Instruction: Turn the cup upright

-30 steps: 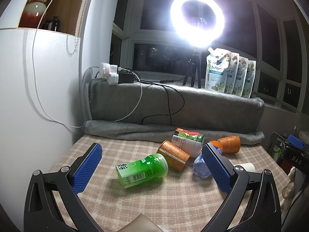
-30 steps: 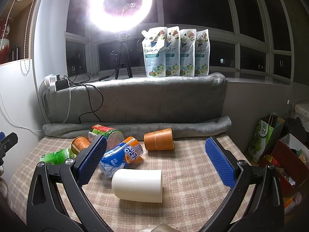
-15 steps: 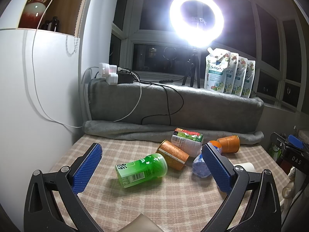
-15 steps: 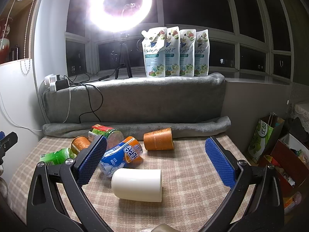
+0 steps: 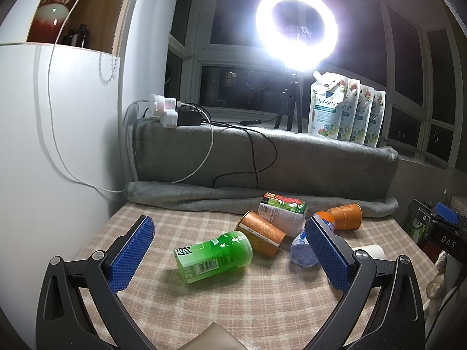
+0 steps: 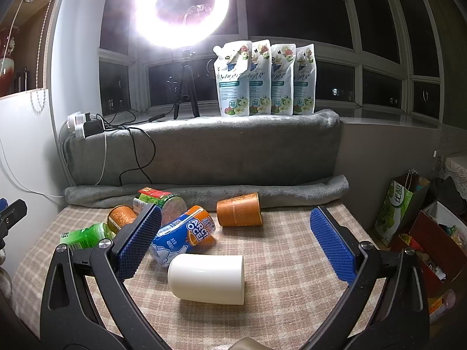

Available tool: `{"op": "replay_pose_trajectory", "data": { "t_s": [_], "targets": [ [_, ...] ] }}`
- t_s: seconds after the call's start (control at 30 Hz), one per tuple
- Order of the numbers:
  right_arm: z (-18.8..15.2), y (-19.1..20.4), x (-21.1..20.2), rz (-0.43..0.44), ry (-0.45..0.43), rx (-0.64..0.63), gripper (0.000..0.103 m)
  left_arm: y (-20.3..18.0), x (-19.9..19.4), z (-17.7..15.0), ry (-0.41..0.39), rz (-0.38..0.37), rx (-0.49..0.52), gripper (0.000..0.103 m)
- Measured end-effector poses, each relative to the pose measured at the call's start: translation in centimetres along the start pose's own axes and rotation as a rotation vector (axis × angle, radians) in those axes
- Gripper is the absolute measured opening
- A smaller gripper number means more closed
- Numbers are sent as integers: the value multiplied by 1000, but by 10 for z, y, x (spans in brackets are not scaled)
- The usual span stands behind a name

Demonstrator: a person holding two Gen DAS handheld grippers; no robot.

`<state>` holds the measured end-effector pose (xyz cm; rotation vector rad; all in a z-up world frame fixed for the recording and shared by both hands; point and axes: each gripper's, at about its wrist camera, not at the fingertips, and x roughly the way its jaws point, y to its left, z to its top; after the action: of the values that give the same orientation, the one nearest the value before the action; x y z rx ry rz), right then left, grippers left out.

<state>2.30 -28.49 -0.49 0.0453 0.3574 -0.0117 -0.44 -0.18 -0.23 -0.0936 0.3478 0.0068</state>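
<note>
**White cup lying on its side, both claws spread wide**

Left wrist view: you are holding the left gripper (image 5: 229,249) with its jaws gaping and nothing between the blue pads (image 5: 131,252). A green bottle (image 5: 214,252) is lying centre frame on the checked cloth (image 5: 262,300). Just behind it, an orange cup (image 5: 261,236) is resting on its side against a labelled can (image 5: 281,214). At the right edge, the white cup (image 5: 369,251) is peeking out past the right pad, mostly hidden.

Right wrist view: you are keeping the right gripper (image 6: 235,246) wide apart too, gripping nothing. The white cup (image 6: 207,275) is lying on its side at lower centre, between the pads but touching neither, its mouth pointing right. Just above it, a blue-and-orange bottle (image 6: 185,233) is lying tilted. A second orange cup (image 6: 239,210) is lying further back, near the grey blanket (image 6: 204,148).
</note>
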Motion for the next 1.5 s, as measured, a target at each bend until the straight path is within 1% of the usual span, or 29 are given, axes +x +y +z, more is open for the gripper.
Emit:
{"op": "replay_pose_trajectory", "data": {
  "t_s": [0.7, 0.9, 0.93, 1.07, 1.27, 1.4, 1.47, 1.5],
  "targets": [
    [-1, -1, 0, 0, 1, 0, 103, -7, 4, 4, 8, -18, 21, 102],
    [0, -5, 0, -4, 5, 5, 103, -13, 4, 4, 12, -37, 37, 102],
    [-11, -10, 1, -6, 4, 5, 103, -14, 5, 4, 14, -44, 40, 102],
    [-11, -12, 1, -12, 7, 10, 103, -20, 8, 3, 26, -74, 59, 102],
    [-11, -20, 2, -25, 14, 20, 103, -34, 18, 0, 70, -132, 96, 102],
    [-13, -32, 2, -43, 28, 34, 103, -46, 28, -4, 127, -199, 134, 102],
    [-16, -39, 3, -54, 37, 43, 103, -53, 35, -6, 153, -220, 165, 102],
    [-17, -43, 3, -58, 42, 48, 103, -59, 39, -7, 172, -241, 188, 102]
  ]
}}
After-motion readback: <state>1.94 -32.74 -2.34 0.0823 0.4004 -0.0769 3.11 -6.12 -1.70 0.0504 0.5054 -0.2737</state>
